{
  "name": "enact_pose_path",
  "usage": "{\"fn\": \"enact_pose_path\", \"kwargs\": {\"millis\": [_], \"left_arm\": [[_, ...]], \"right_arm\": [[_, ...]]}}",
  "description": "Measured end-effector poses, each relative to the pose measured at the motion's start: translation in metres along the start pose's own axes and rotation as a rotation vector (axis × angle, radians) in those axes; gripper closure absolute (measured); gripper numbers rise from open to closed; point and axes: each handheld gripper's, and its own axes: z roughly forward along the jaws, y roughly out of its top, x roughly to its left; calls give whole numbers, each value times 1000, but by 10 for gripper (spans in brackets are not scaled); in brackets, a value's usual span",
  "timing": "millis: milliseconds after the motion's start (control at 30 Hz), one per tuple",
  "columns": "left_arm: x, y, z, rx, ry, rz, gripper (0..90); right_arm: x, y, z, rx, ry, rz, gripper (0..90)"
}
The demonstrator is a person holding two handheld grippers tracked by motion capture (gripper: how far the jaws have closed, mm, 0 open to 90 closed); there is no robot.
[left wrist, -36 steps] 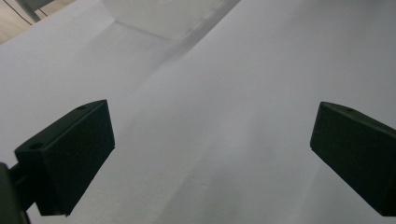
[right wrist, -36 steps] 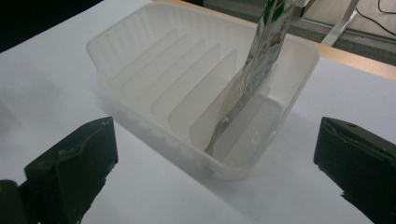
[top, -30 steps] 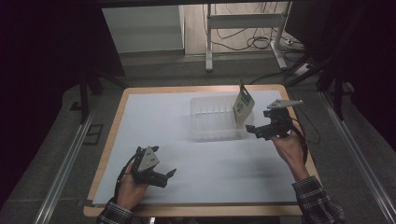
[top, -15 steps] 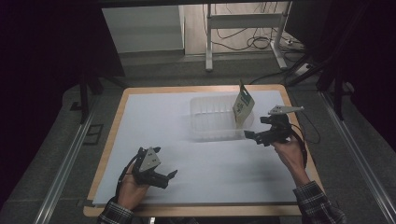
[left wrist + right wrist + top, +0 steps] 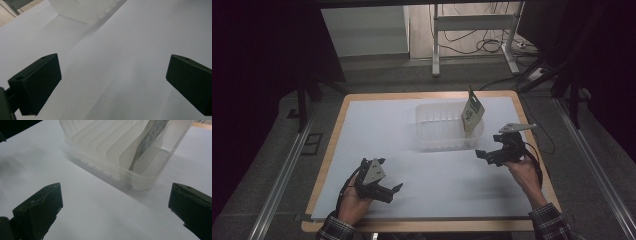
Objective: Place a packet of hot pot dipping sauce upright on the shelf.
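1. The right hand-held gripper (image 5: 486, 154) hovers over the white tabletop (image 5: 377, 130), jaws spread wide with nothing between them.
2. Just ahead of it sits a clear plastic bin (image 5: 437, 131); a printed packet (image 5: 472, 114) leans upright inside, at the end nearest this gripper.
3. The left hand-held gripper (image 5: 391, 191) is well apart from the bin, low over the tabletop, jaws also wide and holding nothing.
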Motion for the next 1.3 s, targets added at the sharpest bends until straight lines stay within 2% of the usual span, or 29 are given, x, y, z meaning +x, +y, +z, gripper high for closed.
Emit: {"fn": "enact_pose_path", "kwargs": {"millis": [300, 600, 933, 1300], "left_arm": [[0, -1, 3, 16, -15, -6, 0], [0, -1, 2, 15, -14, -2, 0], [0, -1, 2, 17, -16, -4, 0], [-1, -1, 3, 19, -18, -3, 0]], "right_arm": [[8, -11, -7, 1, -6, 17, 0], [15, -23, -17, -3, -28, -11, 0], [15, -37, -29, -27, -27, -8, 0], [13, -54, -46, -41, -55, 13, 0]]}}
